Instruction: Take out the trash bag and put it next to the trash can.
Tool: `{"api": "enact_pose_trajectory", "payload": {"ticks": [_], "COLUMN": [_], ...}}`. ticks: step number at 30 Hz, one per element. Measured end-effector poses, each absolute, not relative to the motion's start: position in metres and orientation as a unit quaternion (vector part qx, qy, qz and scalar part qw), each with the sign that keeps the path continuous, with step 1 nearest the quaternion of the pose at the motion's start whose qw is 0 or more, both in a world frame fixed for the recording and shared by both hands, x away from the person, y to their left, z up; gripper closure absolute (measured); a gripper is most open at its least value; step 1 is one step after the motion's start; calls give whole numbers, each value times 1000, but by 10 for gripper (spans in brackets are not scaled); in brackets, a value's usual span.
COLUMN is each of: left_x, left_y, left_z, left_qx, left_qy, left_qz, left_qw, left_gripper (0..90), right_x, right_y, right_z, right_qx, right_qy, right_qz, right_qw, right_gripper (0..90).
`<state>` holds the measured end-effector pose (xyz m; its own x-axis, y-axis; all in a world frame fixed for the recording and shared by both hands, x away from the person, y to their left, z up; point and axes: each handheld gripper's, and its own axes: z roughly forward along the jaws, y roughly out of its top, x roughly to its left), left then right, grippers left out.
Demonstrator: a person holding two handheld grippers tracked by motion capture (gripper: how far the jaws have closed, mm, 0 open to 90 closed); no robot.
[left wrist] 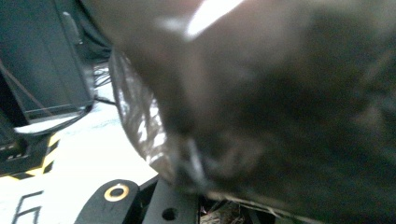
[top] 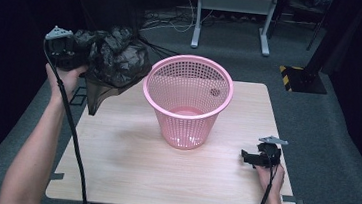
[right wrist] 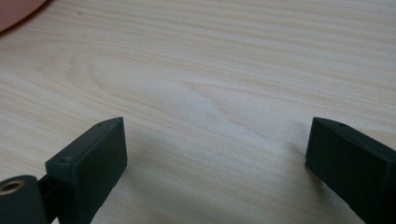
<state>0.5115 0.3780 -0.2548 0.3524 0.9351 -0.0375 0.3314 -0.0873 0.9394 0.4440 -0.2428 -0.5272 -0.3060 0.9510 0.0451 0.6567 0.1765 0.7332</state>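
The left gripper (top: 81, 52), held up at the upper left of the high view, is clamped on a crumpled black plastic bag (top: 112, 60). In the left gripper view the bag (left wrist: 280, 116) bulges close against the camera as a dark, blurred mass across the centre and right of the frame, and the jaws themselves are hidden behind it. The bag hangs bunched in a wad above the left rear corner of the table (top: 127, 172), with one loose pointed flap drooping down toward the lower left of the wad; its long axis runs roughly from the gripper down to that flap tip. Which end is the bag's mouth cannot be told.

The right gripper (top: 246, 157) rests low at the right of the high view, near the table's right edge, pointing left across the board. In the right gripper view its two black jaws stand wide apart over bare pale wood (right wrist: 210, 93), with nothing between them.

Between the two grippers, at the centre of the high view, a pink mesh basket (top: 187, 100) stands upright on the table, mouth up, wider at the rim than at the base. The bag hangs just beside its left rim, apart from it. Behind the table, at the top of the frame, grey floor, the legs of a white metal stand (top: 232, 16) and loose cables show; a black-and-yellow striped block (top: 297, 78) lies on the floor at the upper right.
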Motion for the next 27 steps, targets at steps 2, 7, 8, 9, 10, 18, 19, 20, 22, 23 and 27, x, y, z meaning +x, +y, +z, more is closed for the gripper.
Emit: {"api": "enact_pose_trajectory", "payload": {"ticks": [2, 7, 8, 9, 10, 18, 19, 20, 22, 23, 27], "left_x": [512, 512, 513, 513, 513, 516, 516, 516, 517, 518, 523], "left_y": [380, 384, 385, 386, 386, 390, 390, 390, 390, 389, 384], "left_z": [-259, -270, -273, -275, -278, -301, -304, -304, -314, -318, -338], "left_qx": [667, 665, 664, 665, 665, 665, 665, 665, 669, 673, 683], "left_qy": [478, 486, 488, 489, 492, 506, 508, 508, 512, 513, 520], "left_qz": [312, 304, 303, 301, 297, 284, 282, 282, 277, 277, 271], "left_qw": [479, 479, 479, 477, 477, 470, 468, 468, 461, 455, 436], "left_gripper": [856, 856, 856, 856, 856, 856, 855, 855, 856, 856, 855], "right_x": [444, 444, 444, 444, 444, 444, 444, 444, 444, 444, 444], "right_y": [-243, -243, -243, -243, -243, -243, -243, -243, -243, -243, -243], "right_z": [-527, -527, -527, -527, -527, -527, -527, -527, -527, -527, -527], "right_qx": [547, 547, 547, 547, 547, 547, 546, 546, 545, 545, 543], "right_qy": [735, 735, 735, 735, 735, 734, 734, 735, 735, 735, 736], "right_qz": [336, 336, 336, 336, 336, 339, 338, 337, 337, 338, 338], "right_qw": [219, 220, 220, 220, 220, 218, 219, 220, 219, 219, 220], "right_gripper": [46, 48, 48, 48, 48, 52, 52, 52, 52, 53, 54]}}
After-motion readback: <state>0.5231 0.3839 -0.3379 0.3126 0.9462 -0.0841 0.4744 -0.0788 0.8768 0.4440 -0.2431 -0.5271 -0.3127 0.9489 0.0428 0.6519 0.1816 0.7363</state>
